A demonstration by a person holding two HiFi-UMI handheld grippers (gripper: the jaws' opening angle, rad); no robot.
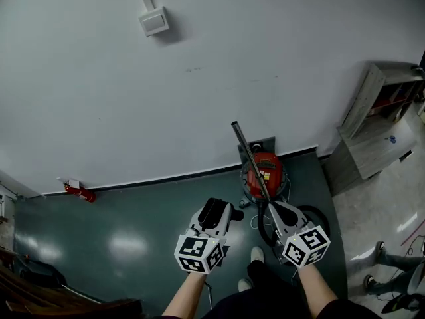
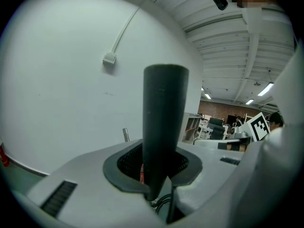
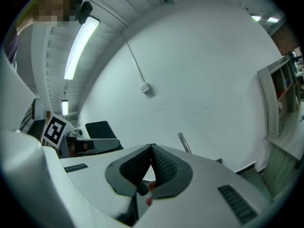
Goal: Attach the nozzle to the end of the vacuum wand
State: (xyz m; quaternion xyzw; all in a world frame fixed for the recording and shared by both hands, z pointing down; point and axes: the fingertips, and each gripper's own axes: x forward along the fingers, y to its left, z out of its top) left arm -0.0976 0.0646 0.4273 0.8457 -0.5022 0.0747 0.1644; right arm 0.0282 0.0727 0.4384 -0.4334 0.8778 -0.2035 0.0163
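In the head view my left gripper is shut on a black tubular nozzle, which stands upright between the jaws in the left gripper view. The metal vacuum wand leans up from the red vacuum cleaner at the wall. My right gripper sits at the wand's lower part, apparently just in front of it. Its jaws are shut with nothing between them. The wand's tip shows beyond them. A black hose curls on the floor beside the cleaner.
A grey shelf cabinet stands at the right against the white wall. A small red fire extinguisher lies at the wall's foot on the left. The wearer's shoes are below, and another person's feet are at the lower right.
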